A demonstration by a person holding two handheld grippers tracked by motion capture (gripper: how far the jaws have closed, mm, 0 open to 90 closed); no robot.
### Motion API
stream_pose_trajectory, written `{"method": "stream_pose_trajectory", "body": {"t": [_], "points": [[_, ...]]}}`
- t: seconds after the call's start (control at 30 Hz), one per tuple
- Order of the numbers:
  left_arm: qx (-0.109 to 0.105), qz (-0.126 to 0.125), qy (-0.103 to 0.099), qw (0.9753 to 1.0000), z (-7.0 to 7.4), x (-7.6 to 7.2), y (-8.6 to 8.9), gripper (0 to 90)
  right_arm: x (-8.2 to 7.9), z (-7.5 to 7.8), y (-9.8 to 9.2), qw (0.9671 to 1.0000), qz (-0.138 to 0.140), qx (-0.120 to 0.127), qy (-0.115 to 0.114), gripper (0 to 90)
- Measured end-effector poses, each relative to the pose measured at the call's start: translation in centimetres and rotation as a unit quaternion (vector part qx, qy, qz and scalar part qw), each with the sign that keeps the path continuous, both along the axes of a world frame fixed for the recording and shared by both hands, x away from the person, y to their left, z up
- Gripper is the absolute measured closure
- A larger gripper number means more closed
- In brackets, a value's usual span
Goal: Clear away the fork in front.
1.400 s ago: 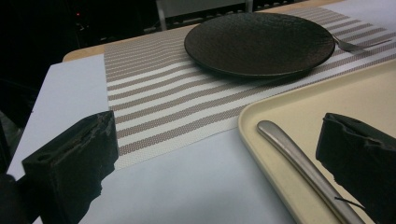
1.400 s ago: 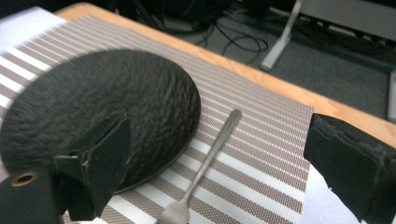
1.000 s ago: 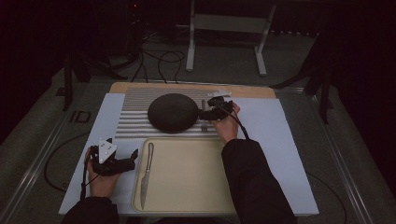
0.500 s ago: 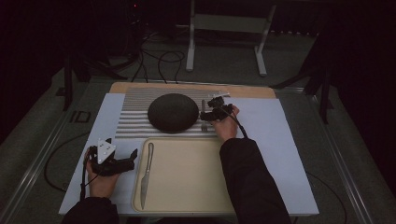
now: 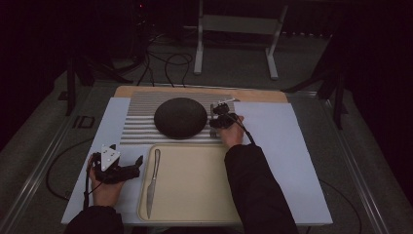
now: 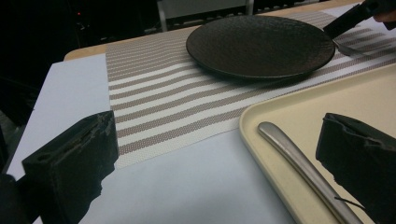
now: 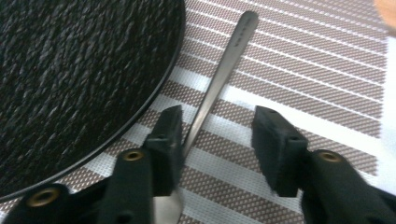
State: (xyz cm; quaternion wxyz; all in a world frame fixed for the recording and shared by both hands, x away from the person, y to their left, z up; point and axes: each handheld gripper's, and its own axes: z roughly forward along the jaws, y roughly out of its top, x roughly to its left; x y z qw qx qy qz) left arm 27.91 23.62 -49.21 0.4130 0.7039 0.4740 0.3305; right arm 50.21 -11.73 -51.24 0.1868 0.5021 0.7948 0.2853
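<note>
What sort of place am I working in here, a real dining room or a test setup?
Most likely a staged recording bench, not a dining room: the striped placemat, dark plate and beige tray sit on a white sheet, with loose cables and a metal stand in the dark behind.

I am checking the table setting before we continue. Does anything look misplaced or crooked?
Nothing looks spilled or damaged. The knife lies on the tray rather than beside the plate. The utensil by the right tool lies on the striped mat, slightly slanted.

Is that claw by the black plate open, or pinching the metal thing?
Open. The right gripper has a gap between its jaws; the utensil lies flat on the striped mat, against one jaw only.
</note>
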Motion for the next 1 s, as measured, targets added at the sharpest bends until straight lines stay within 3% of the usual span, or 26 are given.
{"method": "stream_pose_trajectory", "body": {"t": [0.1, 0.17, 0.37, 0.77, 1.0], "points": [[0.002, 0.0, 0.0, 1.0, 0.0, 0.0, 0.0, 0.1, 0.0, -0.3, 0.2, 0.9999, 0.006, 0.007, 0.014, 61.9], [0.003, 0.0, 0.001, 1.0, 0.0, 0.0, 0.0, 0.1, -0.1, -0.4, 0.3, 0.9999, 0.001, 0.004, 0.013, 63.6], [0.004, 0.002, 0.001, 1.0, 0.0, 0.0, 0.0, 0.1, -0.1, -0.3, -0.1, 0.9998, -0.006, -0.011, 0.012, 81.5], [0.008, 0.002, 0.003, 1.0, -0.1, -0.1, 0.0, 0.1, -0.1, -0.1, -0.7, 0.9993, -0.023, 0.001, 0.029, 85.5], [0.01, 0.002, 0.004, 0.9999, -0.1, -0.1, -0.1, 0.2, -0.5, 0.0, -1.5, 0.9993, -0.018, 0.005, 0.034, 85.6]]}}
